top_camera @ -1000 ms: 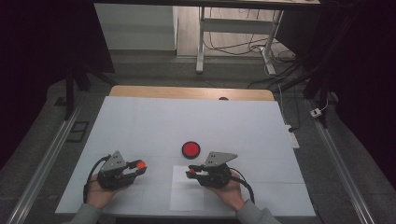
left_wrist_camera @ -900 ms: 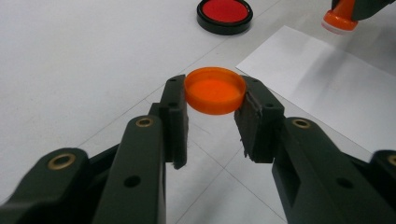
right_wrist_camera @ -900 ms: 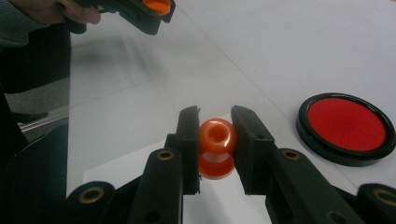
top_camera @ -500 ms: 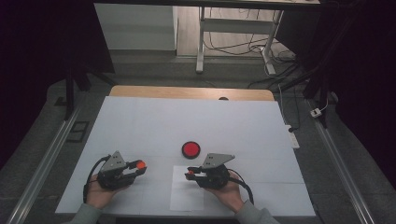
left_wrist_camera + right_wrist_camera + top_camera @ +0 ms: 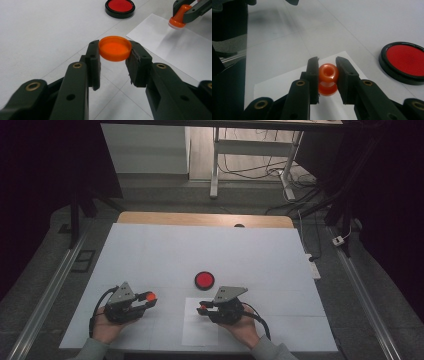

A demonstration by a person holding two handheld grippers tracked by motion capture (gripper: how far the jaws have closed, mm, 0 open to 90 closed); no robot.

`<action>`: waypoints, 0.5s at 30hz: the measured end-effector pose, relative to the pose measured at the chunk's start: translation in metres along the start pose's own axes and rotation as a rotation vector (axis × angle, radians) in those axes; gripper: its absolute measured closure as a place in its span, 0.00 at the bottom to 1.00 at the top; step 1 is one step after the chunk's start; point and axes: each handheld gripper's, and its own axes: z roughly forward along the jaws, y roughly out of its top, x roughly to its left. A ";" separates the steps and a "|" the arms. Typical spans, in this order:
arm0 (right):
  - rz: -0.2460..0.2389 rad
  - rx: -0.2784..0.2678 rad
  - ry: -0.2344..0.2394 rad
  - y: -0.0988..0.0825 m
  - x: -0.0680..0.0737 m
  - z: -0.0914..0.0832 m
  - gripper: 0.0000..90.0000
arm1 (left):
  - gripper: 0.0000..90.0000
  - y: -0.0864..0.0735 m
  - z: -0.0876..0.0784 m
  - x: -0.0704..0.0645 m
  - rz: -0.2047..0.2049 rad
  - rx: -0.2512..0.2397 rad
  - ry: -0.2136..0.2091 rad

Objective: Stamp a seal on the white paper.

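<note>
**Observer:** What did each hand have at that point?

**Me:** The left gripper (image 5: 142,299) had its jaws clamped on an orange cap (image 5: 115,48), pinched across its width near the jaw tips, open side facing up. The right gripper (image 5: 204,309) had its jaws closed on a small orange stamp (image 5: 328,78), gripped by its waist, with the rounded knob end pointing toward the camera in the right gripper view.

**Observer:** And where were those two relative to each other?

**Me:** Apart, with bare counter (image 5: 165,250) between them. In the left gripper view the stamp (image 5: 179,18) sat up and to the right of the cap, its pale base tilted down over the white sheet of paper (image 5: 180,53). In the high view the two grippers faced each other, tips pointing inward.

**Observer:** What about the red disc?

**Me:** That looked like an ink pad (image 5: 204,280), a black-rimmed red round, lying flat on the counter just beyond the right gripper. The right hand (image 5: 243,327) was clearly nearer to it than the left hand (image 5: 107,327).

**Observer:** So what did the next move hinge on?

**Me:** I judged it was the stamp's axis. It lay nearly level, so I'd have had to tip it base-down over either the pad or the paper.
</note>
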 end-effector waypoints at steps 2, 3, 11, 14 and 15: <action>-0.002 0.004 -0.002 0.000 0.001 0.001 0.80 | 0.73 0.000 0.000 0.000 0.000 0.000 -0.001; -0.003 0.005 0.001 -0.001 0.001 0.002 0.80 | 0.73 0.000 0.000 0.000 0.000 0.001 -0.001; -0.004 0.023 0.001 -0.004 0.002 0.006 0.80 | 0.72 0.000 0.000 0.000 0.000 0.003 -0.001; -0.008 0.032 0.000 -0.005 0.002 0.007 0.80 | 0.73 0.000 0.001 0.000 0.000 0.003 0.001; -0.007 0.034 -0.001 -0.005 0.002 0.008 0.80 | 0.73 0.000 0.001 0.000 -0.001 0.003 -0.001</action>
